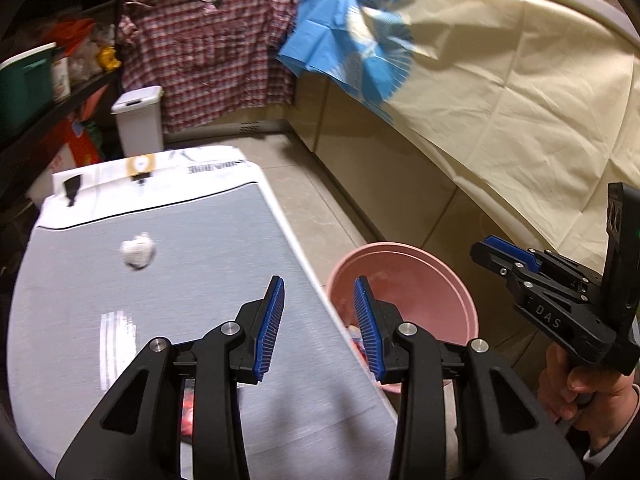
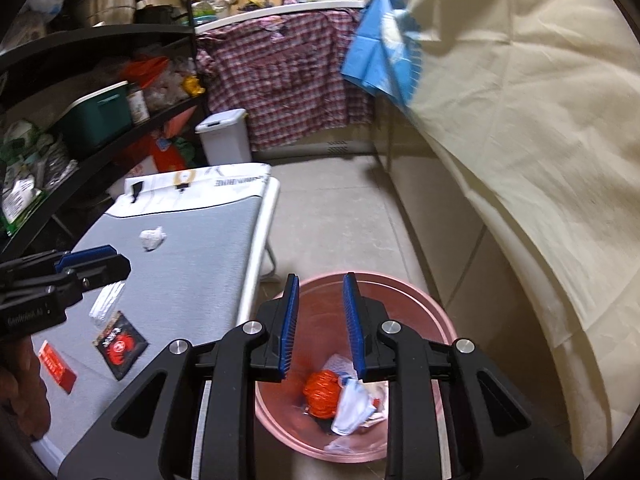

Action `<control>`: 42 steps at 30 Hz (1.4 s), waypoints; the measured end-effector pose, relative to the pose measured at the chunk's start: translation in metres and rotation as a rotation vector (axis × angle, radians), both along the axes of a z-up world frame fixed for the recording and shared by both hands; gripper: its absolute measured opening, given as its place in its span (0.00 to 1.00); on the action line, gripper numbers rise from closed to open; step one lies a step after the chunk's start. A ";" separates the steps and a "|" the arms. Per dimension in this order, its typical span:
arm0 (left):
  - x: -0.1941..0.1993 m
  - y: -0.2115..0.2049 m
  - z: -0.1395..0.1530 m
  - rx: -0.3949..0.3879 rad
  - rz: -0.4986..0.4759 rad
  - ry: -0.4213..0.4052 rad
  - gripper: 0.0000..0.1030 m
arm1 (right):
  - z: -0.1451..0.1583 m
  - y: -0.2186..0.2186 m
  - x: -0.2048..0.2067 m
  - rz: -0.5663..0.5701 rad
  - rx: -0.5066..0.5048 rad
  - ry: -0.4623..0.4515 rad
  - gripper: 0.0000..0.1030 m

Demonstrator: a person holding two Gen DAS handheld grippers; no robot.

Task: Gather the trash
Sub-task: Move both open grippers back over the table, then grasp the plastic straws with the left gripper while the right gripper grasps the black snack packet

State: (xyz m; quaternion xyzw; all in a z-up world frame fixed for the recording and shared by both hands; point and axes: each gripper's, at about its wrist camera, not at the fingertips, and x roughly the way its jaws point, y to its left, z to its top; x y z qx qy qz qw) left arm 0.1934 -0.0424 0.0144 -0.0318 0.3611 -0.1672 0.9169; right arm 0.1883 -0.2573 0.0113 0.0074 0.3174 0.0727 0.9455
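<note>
A pink bucket stands on the floor beside a low grey table and holds an orange crumpled wrapper and white scraps. On the table lie a crumpled white paper ball, a clear wrapper, a black-and-red packet and a red packet. My right gripper is open and empty above the bucket. My left gripper is open and empty over the table's right edge, with the paper ball ahead to its left and the bucket to its right.
A black shelf rack full of goods stands left of the table. A white lidded bin stands behind the table. A plaid cloth hangs at the back. A cream sheet and blue cloth drape on the right.
</note>
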 end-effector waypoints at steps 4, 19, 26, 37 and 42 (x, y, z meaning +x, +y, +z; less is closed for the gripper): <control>-0.006 0.040 0.003 -0.008 0.046 -0.009 0.32 | 0.002 0.027 -0.005 0.080 -0.012 -0.016 0.23; -0.037 0.189 0.001 -0.037 0.270 0.007 0.21 | -0.028 0.148 -0.018 0.408 -0.053 0.028 0.40; -0.044 0.211 -0.003 -0.050 0.287 0.012 0.21 | -0.063 0.197 -0.005 0.532 -0.050 0.156 0.72; -0.033 0.216 -0.015 -0.061 0.271 0.036 0.21 | -0.108 0.241 0.006 0.651 -0.147 0.289 0.78; -0.028 0.215 -0.022 -0.061 0.264 0.051 0.21 | -0.116 0.248 0.007 0.663 -0.223 0.288 0.83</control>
